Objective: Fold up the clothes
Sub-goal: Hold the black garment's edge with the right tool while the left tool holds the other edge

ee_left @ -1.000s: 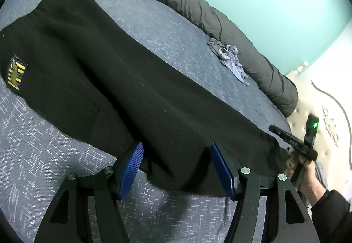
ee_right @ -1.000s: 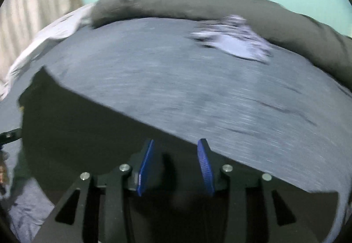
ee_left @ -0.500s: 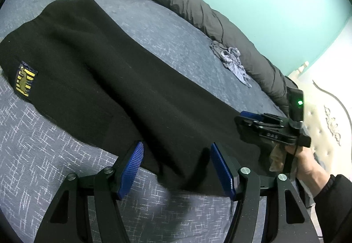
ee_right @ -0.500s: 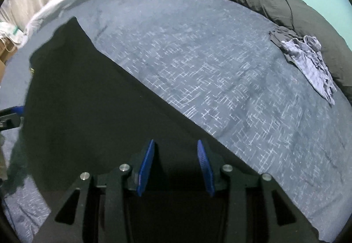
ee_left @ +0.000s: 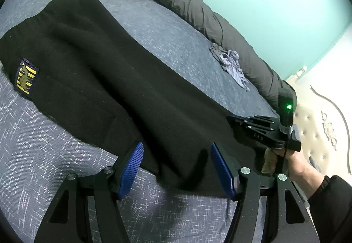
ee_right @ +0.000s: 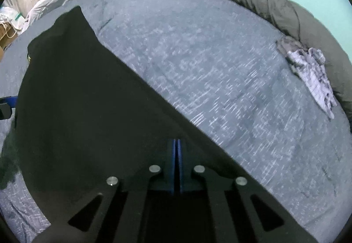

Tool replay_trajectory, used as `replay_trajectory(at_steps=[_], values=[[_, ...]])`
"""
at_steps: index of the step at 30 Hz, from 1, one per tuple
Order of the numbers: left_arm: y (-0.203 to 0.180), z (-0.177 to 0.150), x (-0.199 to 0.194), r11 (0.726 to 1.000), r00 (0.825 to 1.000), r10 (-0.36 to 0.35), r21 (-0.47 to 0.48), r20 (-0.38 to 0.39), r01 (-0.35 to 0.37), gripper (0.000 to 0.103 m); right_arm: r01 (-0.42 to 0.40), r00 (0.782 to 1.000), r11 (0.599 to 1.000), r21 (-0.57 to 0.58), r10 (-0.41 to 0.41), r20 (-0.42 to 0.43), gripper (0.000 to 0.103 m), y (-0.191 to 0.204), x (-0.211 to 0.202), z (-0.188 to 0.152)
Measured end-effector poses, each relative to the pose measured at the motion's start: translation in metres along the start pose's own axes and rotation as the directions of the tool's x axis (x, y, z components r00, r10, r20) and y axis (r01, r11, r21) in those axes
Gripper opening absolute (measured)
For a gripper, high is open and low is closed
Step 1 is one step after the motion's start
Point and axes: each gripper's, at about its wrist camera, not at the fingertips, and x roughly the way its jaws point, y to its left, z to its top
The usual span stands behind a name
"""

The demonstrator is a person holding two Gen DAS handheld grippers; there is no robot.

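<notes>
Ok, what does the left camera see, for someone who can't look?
A long black knit garment with a yellow patch lies on a blue-grey bedspread. The left gripper is open at its edge; the right gripper sits on its far end.

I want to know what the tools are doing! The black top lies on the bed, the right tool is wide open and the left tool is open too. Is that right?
Not quite. The right tool is shut, not wide open: the right wrist view shows its blue pads pressed together over the black top. The rest holds: the top lies on the bed, and the left tool is open.
</notes>
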Motion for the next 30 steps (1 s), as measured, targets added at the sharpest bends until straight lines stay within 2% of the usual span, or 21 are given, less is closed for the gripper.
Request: replay_trajectory(at_steps=[5,12,17,20,27,30], values=[[0.0,-0.001,-0.001,1.0,1.0,-0.001,-0.003,0.0,0.001,0.068,0.032,0.999,0.999,0.009,-0.032,0.03,0.002,-0.005,-0.009,0.008],[0.001,0.0,-0.003,1.0,1.0,-0.002,-0.011,0.005,0.002,0.068,0.149,0.987,0.988,0.037,-0.151,0.052,0.001,-0.012,-0.004,0.019],[0.006,0.002,-0.006,1.0,1.0,0.003,-0.023,0.012,-0.003,0.068,0.187,0.982,0.981,0.053,-0.187,-0.011,0.001,-0.012,0.022,0.02],[0.01,0.003,-0.008,0.999,1.0,0.009,-0.032,0.017,-0.009,0.068,0.237,0.971,0.968,0.083,-0.234,-0.048,0.0,-0.015,0.035,0.017],[0.01,0.005,-0.004,0.999,1.0,0.013,-0.034,0.01,-0.013,0.068,0.158,0.983,0.961,0.225,-0.175,0.057,0.0,-0.027,-0.002,0.009],[0.008,0.006,-0.004,0.999,1.0,0.011,-0.032,0.01,-0.011,0.068,0.075,0.985,0.964,0.255,-0.112,0.132,0.001,-0.018,-0.03,-0.003]])
